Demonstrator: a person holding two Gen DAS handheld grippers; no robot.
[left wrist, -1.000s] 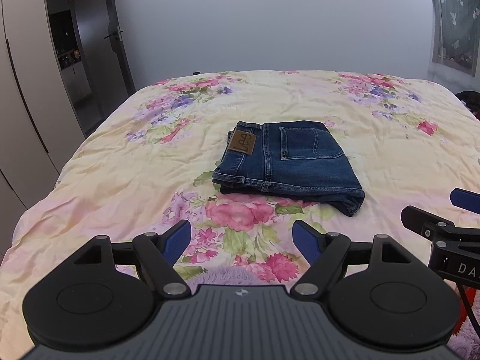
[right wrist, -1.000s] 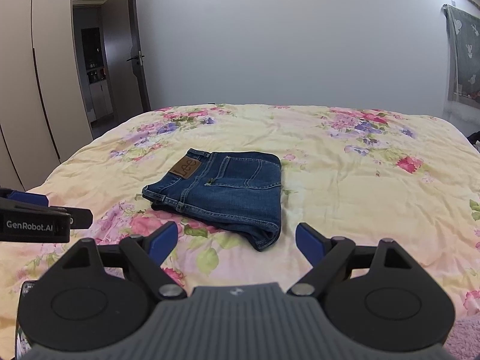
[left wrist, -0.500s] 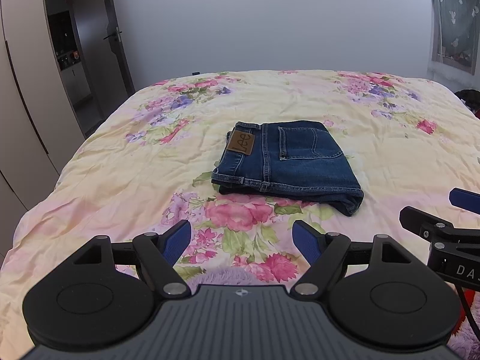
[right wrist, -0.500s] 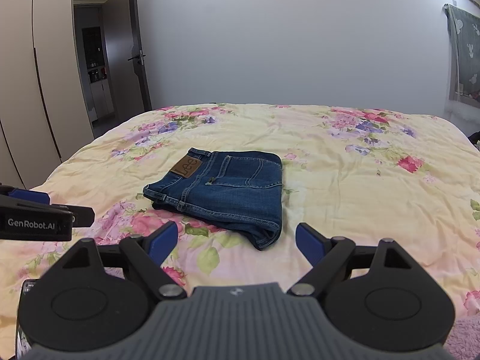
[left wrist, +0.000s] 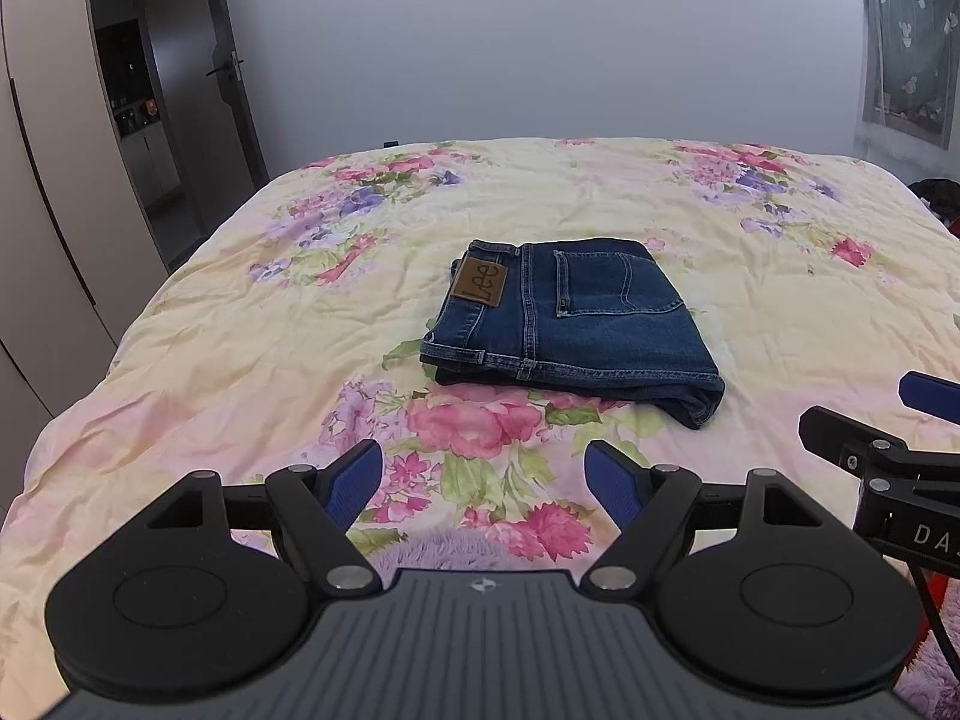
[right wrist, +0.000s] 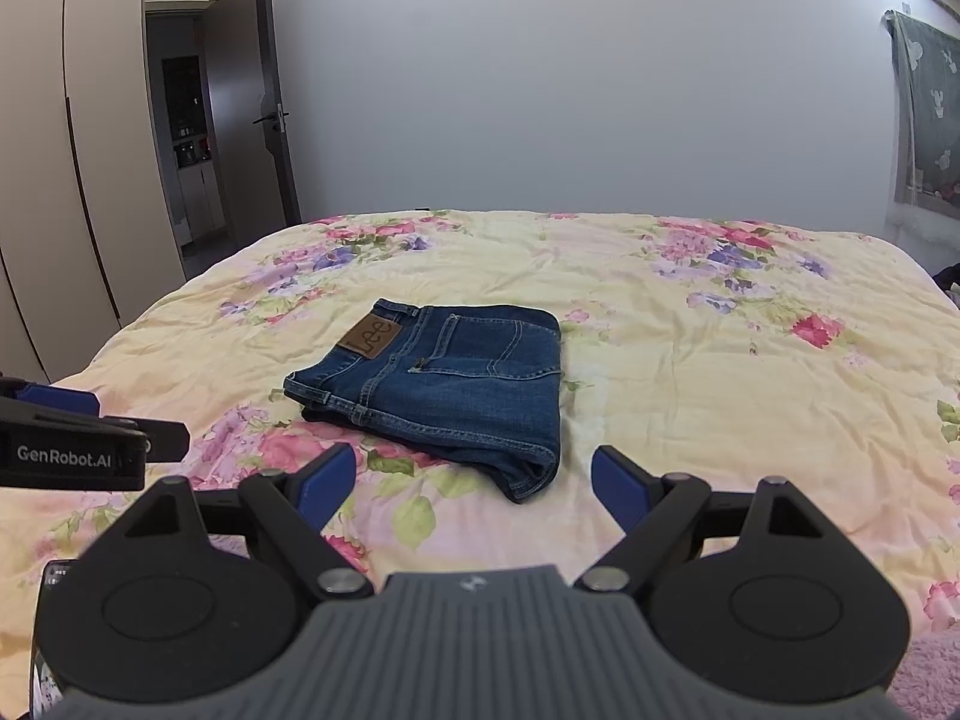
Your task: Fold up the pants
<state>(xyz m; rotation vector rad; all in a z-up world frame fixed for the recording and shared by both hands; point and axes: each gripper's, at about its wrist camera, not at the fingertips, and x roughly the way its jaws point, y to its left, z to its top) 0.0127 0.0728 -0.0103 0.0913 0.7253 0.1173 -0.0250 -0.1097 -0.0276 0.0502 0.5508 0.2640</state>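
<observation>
Blue jeans point(left wrist: 570, 324) lie folded into a compact rectangle in the middle of the floral bedspread point(left wrist: 240, 348), brown Lee patch and back pocket facing up. They also show in the right wrist view point(right wrist: 444, 384). My left gripper point(left wrist: 483, 474) is open and empty, held back from the jeans' near edge. My right gripper point(right wrist: 474, 480) is open and empty, just short of the jeans' near right corner. Each gripper appears at the side of the other's view.
The bed fills the scene. A wardrobe point(right wrist: 60, 180) and an open doorway point(right wrist: 198, 138) stand at the left. A grey wall is behind the bed; a curtain point(left wrist: 906, 48) hangs at the right. A purple fluffy fabric point(left wrist: 444, 552) lies at the bed's near edge.
Both grippers have drifted back very slightly from the jeans. The jeans have not moved, and both grippers stay open.
</observation>
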